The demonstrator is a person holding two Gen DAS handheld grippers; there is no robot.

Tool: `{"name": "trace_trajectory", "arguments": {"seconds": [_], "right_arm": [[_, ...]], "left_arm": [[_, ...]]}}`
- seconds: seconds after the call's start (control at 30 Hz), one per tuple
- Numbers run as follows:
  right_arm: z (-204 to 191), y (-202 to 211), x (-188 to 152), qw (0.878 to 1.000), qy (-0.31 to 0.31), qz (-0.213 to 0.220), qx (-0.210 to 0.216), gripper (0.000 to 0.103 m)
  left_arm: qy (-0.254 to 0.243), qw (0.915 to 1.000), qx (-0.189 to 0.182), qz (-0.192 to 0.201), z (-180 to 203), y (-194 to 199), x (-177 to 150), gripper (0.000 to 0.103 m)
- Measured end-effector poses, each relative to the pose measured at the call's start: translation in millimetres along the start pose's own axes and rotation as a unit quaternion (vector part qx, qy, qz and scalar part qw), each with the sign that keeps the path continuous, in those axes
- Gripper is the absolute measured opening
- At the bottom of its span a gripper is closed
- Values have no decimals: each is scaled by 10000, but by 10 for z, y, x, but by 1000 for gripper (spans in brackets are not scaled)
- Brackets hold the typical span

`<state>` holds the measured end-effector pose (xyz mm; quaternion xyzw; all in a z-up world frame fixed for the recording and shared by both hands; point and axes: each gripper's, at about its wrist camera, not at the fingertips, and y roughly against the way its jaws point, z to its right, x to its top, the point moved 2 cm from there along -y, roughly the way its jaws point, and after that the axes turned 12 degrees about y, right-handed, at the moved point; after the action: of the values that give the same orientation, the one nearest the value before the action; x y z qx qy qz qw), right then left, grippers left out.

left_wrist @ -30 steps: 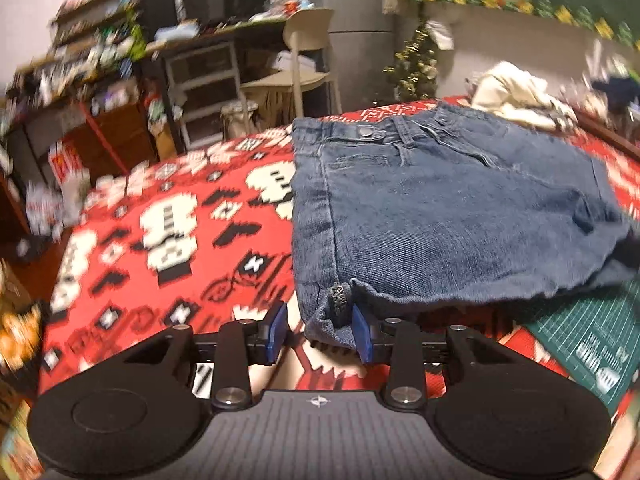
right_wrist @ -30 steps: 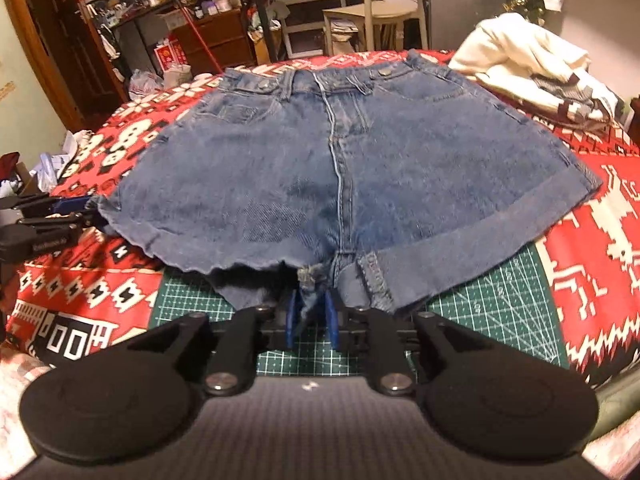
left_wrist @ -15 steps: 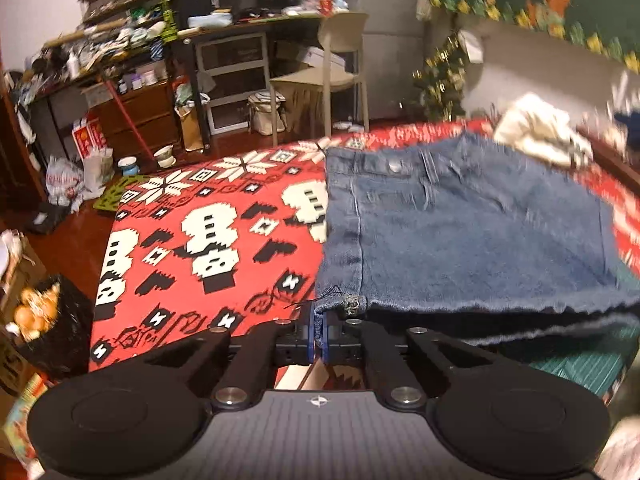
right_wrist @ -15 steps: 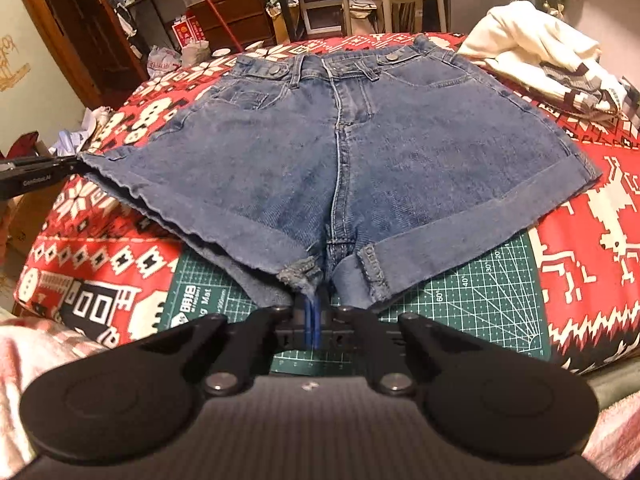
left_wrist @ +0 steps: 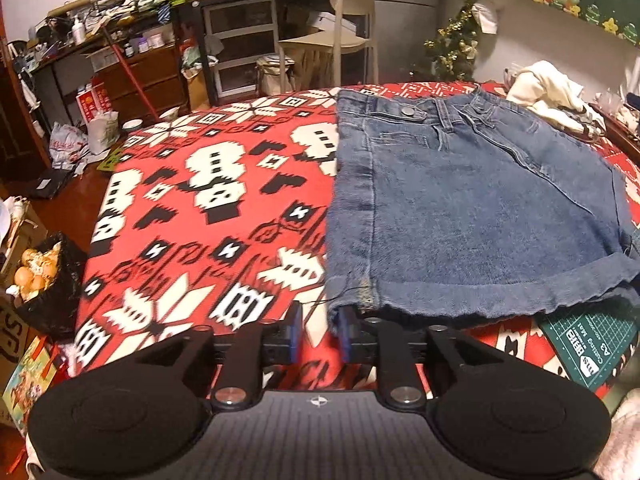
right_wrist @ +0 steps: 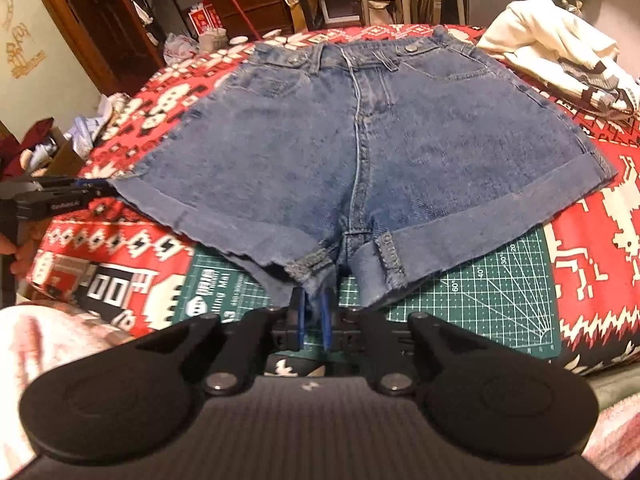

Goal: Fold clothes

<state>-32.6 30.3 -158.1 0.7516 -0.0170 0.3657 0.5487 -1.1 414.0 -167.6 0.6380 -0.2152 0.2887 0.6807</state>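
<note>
Here the denim shorts (right_wrist: 360, 152) lie flat, both grippers' fingers (left_wrist: 294, 334) (right_wrist: 326, 320) parted at the hems.

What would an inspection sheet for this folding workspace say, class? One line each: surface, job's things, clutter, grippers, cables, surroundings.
Surface: red patterned blanket with a green cutting mat at the near edge.
Job's things: denim shorts spread flat, front up, cuffs over the mat.
Clutter: cream garment pile beside the shorts.
Grippers: left hand-held gripper open at the shorts' outer hem corner; right hand-held gripper open at the crotch.
Cables: nothing seen.
Surroundings: chair, crowded shelves, small Christmas tree.
</note>
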Motion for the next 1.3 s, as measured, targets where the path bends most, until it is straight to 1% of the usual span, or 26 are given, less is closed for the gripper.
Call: {"name": "trace_trajectory", "arguments": {"seconds": [0.13, 0.2, 0.27, 0.37, 0.4, 0.47, 0.6, 0.63, 0.7, 0.77, 0.83, 0.93, 1.03, 1.17, 1.23, 1.3], "right_arm": [[13, 175, -10, 9997, -101, 178, 141, 12], [35, 276, 7, 9992, -161, 306, 206, 12], [86, 392, 79, 9983, -202, 504, 230, 12], [216, 521, 296, 9963, -200, 785, 298, 19], [266, 556, 379, 9955, -186, 867, 325, 21], [375, 595, 562, 9942, -115, 998, 386, 22], [647, 612, 888, 9907, -45, 1286, 441, 22], [721, 603, 965, 9900, -22, 1348, 406, 23], [871, 557, 1101, 9889, 85, 1458, 259, 24], [1014, 476, 1204, 9881, 140, 1525, 147, 27], [1162, 353, 1284, 9884, 151, 1509, 92, 33], [1322, 121, 1428, 9904, 159, 1369, 129, 33], [1406, -128, 1621, 9915, 287, 1243, 240, 33], [1349, -433, 2040, 9887, 878, 1166, 328, 34], [1241, -572, 2283, 9840, 1268, 1149, 489, 35], [1075, -732, 2544, 9768, 1679, 1135, 690, 35]], "left_arm": [[118, 9994, 321, 37, -60, 207, 0, 24], [262, 9986, 424, 159, -96, 382, 38, 24], [477, 9970, 484, 365, -92, 551, 131, 24], [869, 9924, 487, 717, -30, 786, 313, 23], [979, 9904, 486, 852, 25, 853, 374, 23], [1200, 9859, 392, 1095, 196, 937, 525, 23], [1582, 9794, 132, 1244, 626, 785, 747, 23], [1624, 9792, 91, 1215, 747, 687, 804, 23], [1608, 9814, 62, 1048, 976, 434, 898, 23], [1589, 9832, 140, 891, 1167, 164, 987, 23], [1723, 9816, 211, 793, 1276, -91, 1077, 23], [2035, 9765, 254, 668, 1315, -438, 1188, 23], [2221, 9717, 403, 694, 1168, -575, 1193, 23], [2461, 9646, 598, 737, 957, -739, 1197, 23], [2616, 9597, 683, 761, 824, -780, 1191, 20], [2811, 9535, 718, 819, 638, -727, 1170, 19]]}}
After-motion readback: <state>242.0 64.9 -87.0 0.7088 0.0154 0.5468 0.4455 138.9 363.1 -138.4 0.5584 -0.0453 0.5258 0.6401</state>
